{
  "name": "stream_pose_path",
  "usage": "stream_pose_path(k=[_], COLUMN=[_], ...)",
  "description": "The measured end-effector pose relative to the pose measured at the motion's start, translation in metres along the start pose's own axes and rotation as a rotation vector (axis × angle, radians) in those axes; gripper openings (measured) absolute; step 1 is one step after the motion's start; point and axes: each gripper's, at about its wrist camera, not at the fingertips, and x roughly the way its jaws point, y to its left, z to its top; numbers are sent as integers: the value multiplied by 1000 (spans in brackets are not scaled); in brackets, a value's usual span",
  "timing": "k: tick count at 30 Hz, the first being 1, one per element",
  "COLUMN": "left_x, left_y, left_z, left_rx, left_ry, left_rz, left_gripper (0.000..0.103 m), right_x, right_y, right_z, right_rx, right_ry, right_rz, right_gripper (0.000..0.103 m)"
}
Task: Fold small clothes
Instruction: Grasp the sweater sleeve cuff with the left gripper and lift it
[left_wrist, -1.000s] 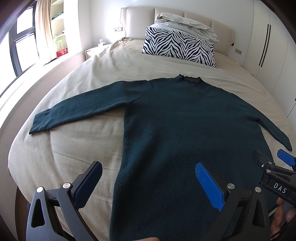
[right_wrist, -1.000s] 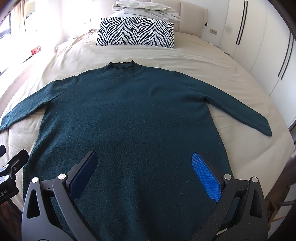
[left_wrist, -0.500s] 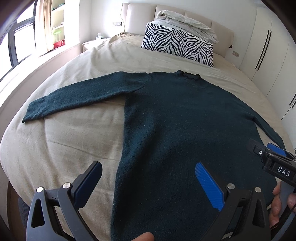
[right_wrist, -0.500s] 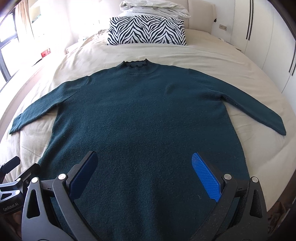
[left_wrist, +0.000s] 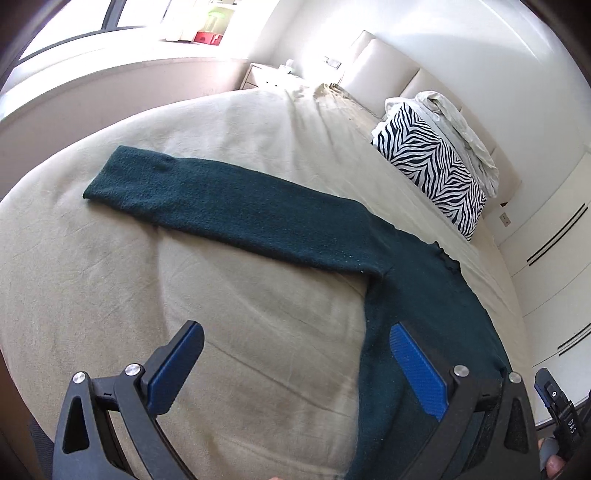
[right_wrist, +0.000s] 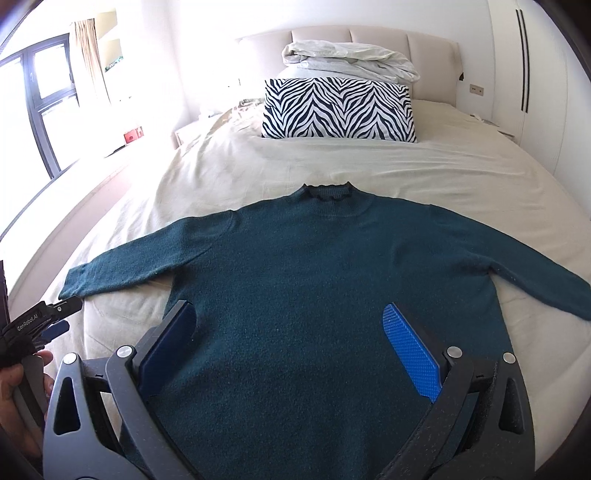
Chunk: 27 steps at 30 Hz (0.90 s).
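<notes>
A dark teal knit sweater (right_wrist: 332, 280) lies flat, face up, on the beige bed (right_wrist: 229, 173), collar toward the headboard and both sleeves spread out. In the left wrist view its left sleeve (left_wrist: 229, 210) stretches across the sheet toward the window side. My left gripper (left_wrist: 291, 365) hovers open above the bare sheet, just left of the sweater's side edge. My right gripper (right_wrist: 288, 347) hovers open over the lower body of the sweater. Neither holds anything. The left gripper also shows at the left edge of the right wrist view, held by a hand (right_wrist: 14, 384).
A zebra-print pillow (right_wrist: 338, 109) and a folded pale duvet (right_wrist: 347, 61) sit by the headboard. A window and low ledge (left_wrist: 110, 85) run along the left of the bed. White wardrobes (right_wrist: 532, 74) stand on the right. Bare sheet surrounds the sweater.
My left gripper has swung left toward the sweater's left sleeve, turning its view toward the window side. My right gripper has pulled back slightly and stays over the sweater's body. Both stay open.
</notes>
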Motion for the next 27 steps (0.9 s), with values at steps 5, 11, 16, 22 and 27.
stream_pose_path(k=[5,11,16,22,27], left_x=[0,9,35,58,70], left_y=[54,120,146,168,187], left_z=[23,41,46,57,68], left_rx=[-180,-508,-722,-853,-912], left_ry=[-54,-192,-240,-291,-292], left_rz=[-42,-157,-241,-261,-243], left_gripper=[103,99,98,90,24], right_x=[8,30,52,71,75], right_y=[15,14,7,-6,-18], right_z=[16,28,27,25,22], right_rx=[-16,49,120,179,201], right_ry=[3,58,107,135,134], right_rz=[25,94,138,163,181], right_gripper=[99,81,78,74,69])
